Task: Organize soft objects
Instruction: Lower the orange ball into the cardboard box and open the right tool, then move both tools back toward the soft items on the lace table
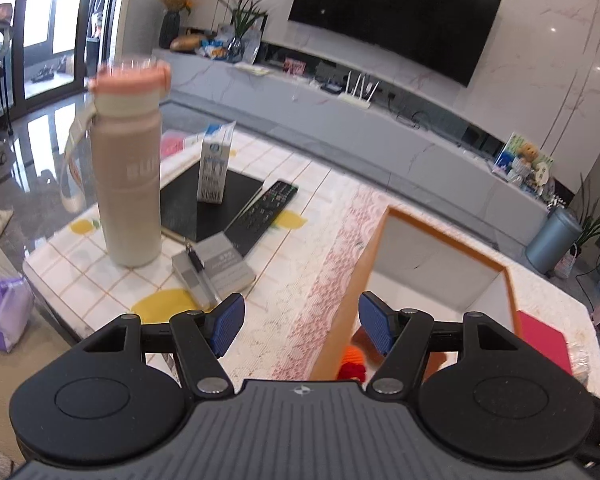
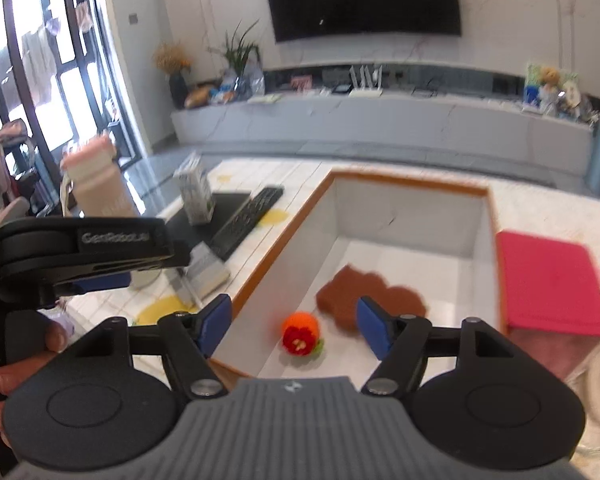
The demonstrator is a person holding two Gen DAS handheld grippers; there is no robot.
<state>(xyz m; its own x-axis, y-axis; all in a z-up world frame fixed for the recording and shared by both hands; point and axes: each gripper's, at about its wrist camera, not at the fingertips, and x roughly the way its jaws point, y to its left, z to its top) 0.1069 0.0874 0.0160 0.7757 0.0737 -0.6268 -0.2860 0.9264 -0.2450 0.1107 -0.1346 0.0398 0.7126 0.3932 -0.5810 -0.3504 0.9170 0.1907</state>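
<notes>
Orange knitted ball with red flower face and green trim, lying on white floor of orange-rimmed box, just beside one flat brown lobed soft piece. One of each. Left gripper spread wide, empty. Right gripper likewise apart, clamping nothing, above box.

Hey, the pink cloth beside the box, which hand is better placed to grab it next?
Probably the right. The pink cloth lies just outside the box wall nearest the open, empty right gripper. The left gripper, also open, hangs over the opposite wall, beside the bottle.
</notes>
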